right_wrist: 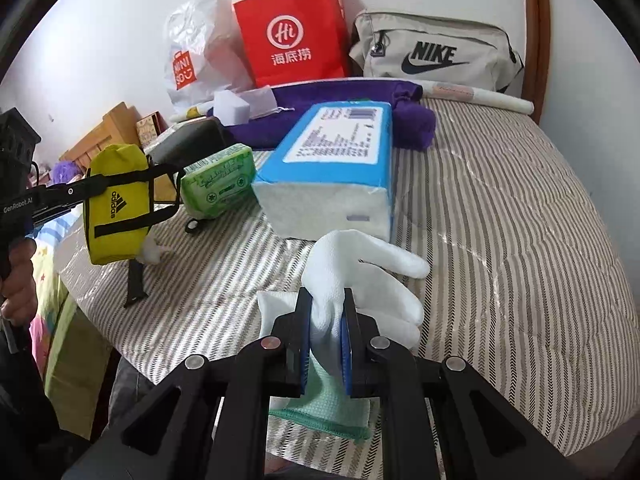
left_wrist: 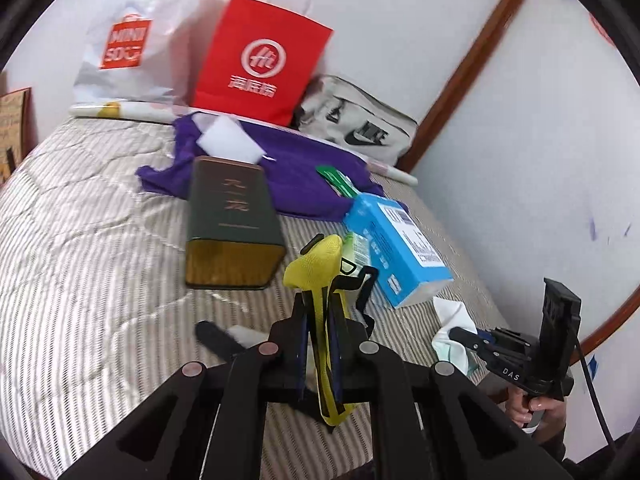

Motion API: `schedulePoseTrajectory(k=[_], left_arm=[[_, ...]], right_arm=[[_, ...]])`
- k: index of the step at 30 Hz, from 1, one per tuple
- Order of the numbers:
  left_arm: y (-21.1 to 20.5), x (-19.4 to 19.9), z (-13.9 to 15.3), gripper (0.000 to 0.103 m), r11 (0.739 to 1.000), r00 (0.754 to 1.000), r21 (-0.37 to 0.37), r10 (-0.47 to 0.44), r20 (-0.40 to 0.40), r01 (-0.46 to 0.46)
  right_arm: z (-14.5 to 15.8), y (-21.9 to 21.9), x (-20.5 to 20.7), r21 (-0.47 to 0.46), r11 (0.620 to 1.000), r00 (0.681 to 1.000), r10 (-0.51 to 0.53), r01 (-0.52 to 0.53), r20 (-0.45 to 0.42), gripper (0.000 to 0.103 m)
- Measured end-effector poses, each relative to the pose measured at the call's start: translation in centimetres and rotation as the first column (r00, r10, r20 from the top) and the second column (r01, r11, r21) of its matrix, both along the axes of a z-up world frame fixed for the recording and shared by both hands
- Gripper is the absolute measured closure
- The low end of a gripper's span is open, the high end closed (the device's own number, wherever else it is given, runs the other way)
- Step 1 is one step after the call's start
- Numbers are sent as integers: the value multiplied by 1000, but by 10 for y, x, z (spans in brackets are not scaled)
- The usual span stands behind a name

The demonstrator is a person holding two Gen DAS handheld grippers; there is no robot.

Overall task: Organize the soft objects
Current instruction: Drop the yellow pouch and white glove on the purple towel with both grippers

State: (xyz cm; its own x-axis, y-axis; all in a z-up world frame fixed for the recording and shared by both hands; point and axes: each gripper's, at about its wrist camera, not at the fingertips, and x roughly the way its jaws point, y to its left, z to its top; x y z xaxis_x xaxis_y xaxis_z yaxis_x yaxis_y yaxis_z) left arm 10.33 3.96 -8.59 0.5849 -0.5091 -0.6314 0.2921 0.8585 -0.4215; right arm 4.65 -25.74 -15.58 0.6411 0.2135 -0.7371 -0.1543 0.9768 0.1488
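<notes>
My left gripper (left_wrist: 320,300) is shut on a yellow Adidas pouch (left_wrist: 316,264) and holds it off the striped mattress (left_wrist: 100,240). From the right wrist view the pouch (right_wrist: 116,200) hangs at the left edge of the bed, with its black straps trailing from the left gripper (right_wrist: 100,188). My right gripper (right_wrist: 326,304) is shut on the cuff of a white glove (right_wrist: 360,272), whose fingers point right just above the mattress (right_wrist: 520,240). The left wrist view shows the right gripper (left_wrist: 464,336) and the glove (left_wrist: 450,316) low at the right.
A blue tissue pack (right_wrist: 328,160), a green cassette-print pouch (right_wrist: 220,180) and a dark tin box (left_wrist: 232,220) lie mid-bed. Behind them are a purple cloth (left_wrist: 288,168), a white sponge (left_wrist: 232,140), a red paper bag (right_wrist: 292,36), a white plastic bag (right_wrist: 192,52) and a grey Nike bag (right_wrist: 436,56).
</notes>
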Motion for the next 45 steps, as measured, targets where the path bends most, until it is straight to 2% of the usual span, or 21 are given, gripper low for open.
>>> schedulePoseTrajectory(k=[9,18,28,32,37,42,45], left_arm=[[25,-9,13,94,998,998,-5,59,28,-59],[33,2,25,94,996,996,-15,83,37,-83],[33,27,49,94,995,993,8,101,66,-102],[35,42,62,94,991,987,33,129,91,-132],[37,68,77,94,975,975,100,184,124,-196],[36,94,84,94,956,965,165,219,146,-242],[34,110,85,94,953,964,176,224,146,-248]], right_arm=[[13,12,2,-22,999,999,24,-23,22,90],[47,15,2,-35,999,995,35,-31,97,91],[80,12,36,-37,999,986,36,-30,161,91],[92,12,57,-47,998,983,41,-33,181,91],[104,11,87,-63,997,979,45,-33,200,91],[109,13,116,-74,997,977,44,-29,211,91],[108,12,132,-66,998,978,38,-25,207,91]])
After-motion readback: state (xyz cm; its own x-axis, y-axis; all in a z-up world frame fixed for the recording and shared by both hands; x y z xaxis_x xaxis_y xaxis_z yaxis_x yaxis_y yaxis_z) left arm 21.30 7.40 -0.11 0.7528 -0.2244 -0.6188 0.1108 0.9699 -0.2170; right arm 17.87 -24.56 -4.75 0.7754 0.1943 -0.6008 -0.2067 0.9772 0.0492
